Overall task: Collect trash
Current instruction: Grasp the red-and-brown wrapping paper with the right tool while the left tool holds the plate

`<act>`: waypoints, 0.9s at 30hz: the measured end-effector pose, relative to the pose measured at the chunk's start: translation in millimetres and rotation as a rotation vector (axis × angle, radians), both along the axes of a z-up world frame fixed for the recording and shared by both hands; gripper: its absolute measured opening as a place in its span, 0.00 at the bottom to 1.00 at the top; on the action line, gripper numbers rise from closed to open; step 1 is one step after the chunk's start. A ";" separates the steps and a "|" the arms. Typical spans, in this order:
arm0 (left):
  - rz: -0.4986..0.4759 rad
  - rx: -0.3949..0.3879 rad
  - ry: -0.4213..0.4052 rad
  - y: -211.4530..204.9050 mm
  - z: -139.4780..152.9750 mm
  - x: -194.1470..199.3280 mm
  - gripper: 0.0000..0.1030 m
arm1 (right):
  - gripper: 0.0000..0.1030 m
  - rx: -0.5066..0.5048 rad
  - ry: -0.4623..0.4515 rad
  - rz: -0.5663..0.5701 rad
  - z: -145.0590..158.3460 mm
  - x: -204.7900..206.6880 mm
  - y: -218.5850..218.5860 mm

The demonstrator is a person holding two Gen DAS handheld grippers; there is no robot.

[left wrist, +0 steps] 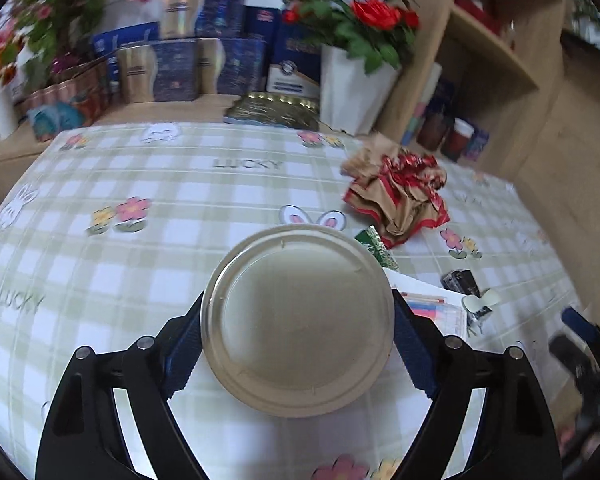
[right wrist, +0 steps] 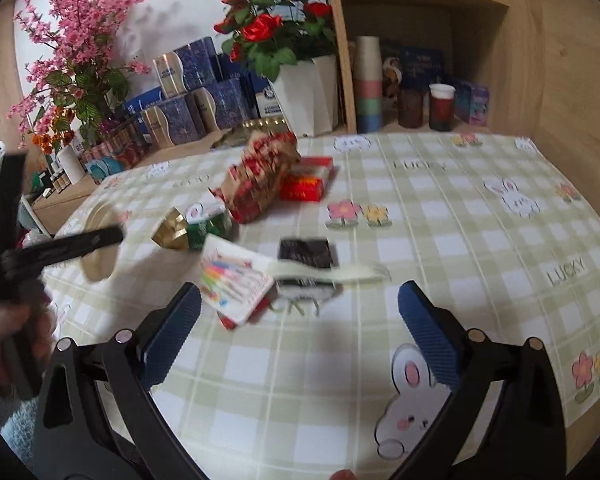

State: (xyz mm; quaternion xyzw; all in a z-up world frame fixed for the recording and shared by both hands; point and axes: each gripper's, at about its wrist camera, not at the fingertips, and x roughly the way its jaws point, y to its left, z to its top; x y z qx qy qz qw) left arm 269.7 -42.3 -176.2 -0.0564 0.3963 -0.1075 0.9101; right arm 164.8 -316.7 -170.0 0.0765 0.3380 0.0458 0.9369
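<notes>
One item in hand: your left claw (left wrist: 298, 344) clamps the bowl (left wrist: 298, 320). Right claw (right wrist: 300, 320) gapes empty; next, close on the card (right wrist: 236, 284).

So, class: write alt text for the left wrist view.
The left hand-held gripper clamps a round beige lid above a green checked tablecloth. Crumpled brown-and-red wrapping lies beyond to the right.
</notes>
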 end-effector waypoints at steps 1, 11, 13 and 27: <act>0.003 -0.005 -0.006 6.1 3.3 -4.3 0.80 | 0.94 -0.013 -0.027 -0.004 6.0 2.8 1.6; 0.079 -0.024 -0.064 76.2 26.0 -25.7 0.80 | 0.94 0.006 -0.052 0.032 25.5 82.5 16.4; 0.118 -0.061 -0.055 93.1 27.2 -27.1 0.80 | 0.94 0.045 -0.020 0.019 24.3 107.8 20.9; 0.203 -0.050 -0.045 146.2 17.1 -44.9 0.81 | 0.89 0.000 0.135 -0.108 -17.8 225.3 69.8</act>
